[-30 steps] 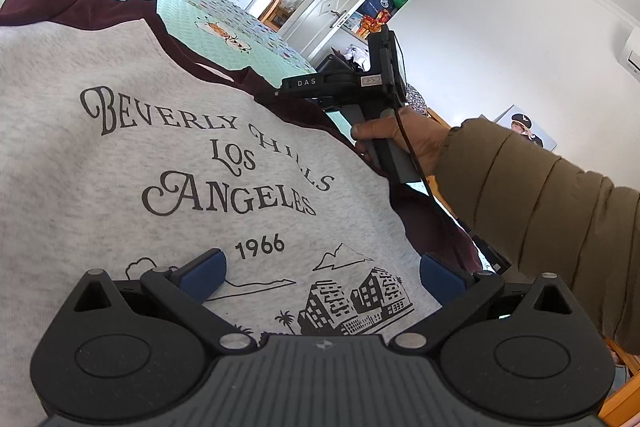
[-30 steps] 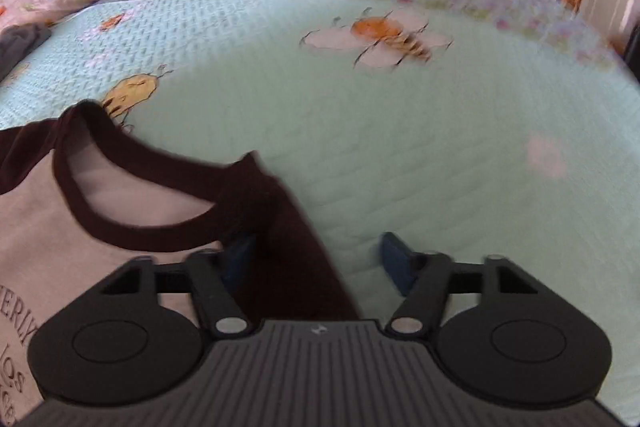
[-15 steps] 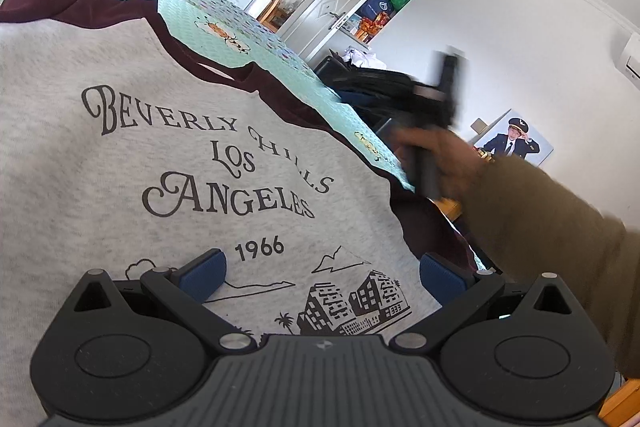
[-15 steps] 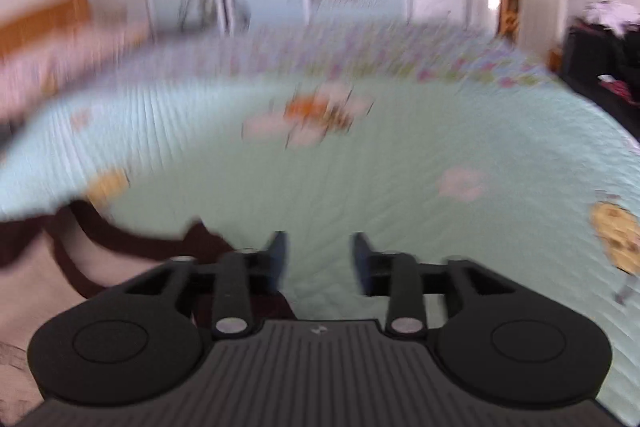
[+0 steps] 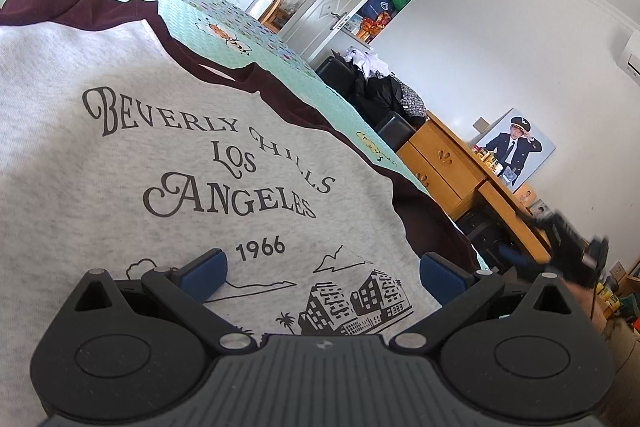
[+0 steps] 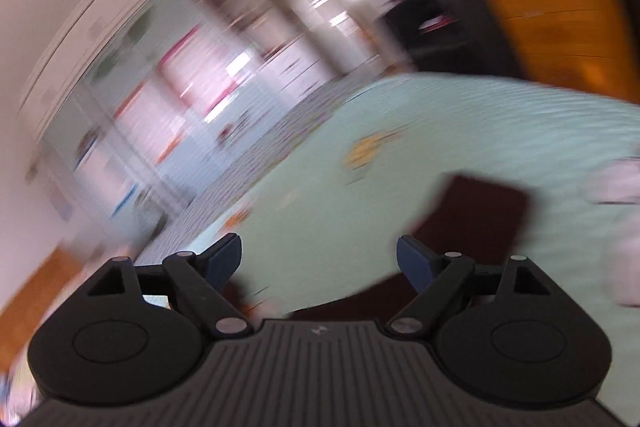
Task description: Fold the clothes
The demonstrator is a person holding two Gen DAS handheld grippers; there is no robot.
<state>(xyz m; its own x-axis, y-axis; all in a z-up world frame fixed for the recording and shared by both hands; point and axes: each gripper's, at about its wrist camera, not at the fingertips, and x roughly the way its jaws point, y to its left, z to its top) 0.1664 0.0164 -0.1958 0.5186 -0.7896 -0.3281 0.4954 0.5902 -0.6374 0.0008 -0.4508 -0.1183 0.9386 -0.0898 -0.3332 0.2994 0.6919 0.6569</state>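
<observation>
Your left gripper [image 5: 320, 267] is hovering wide open and empty over the grey sweatshirt [image 5: 160, 155], which is lying flat, print up, on the green bedspread [image 5: 280, 59]. Your right gripper [image 6: 320, 259] has just been opening and is gaping with nothing between the fingers; it has let the shoulder go and is swinging out toward the maroon sleeve [image 6: 472, 211], likely your next fold. Only the right view is showing that sleeve end; only the left is showing the printed front and the wardrobe [image 5: 332, 7] beyond.
</observation>
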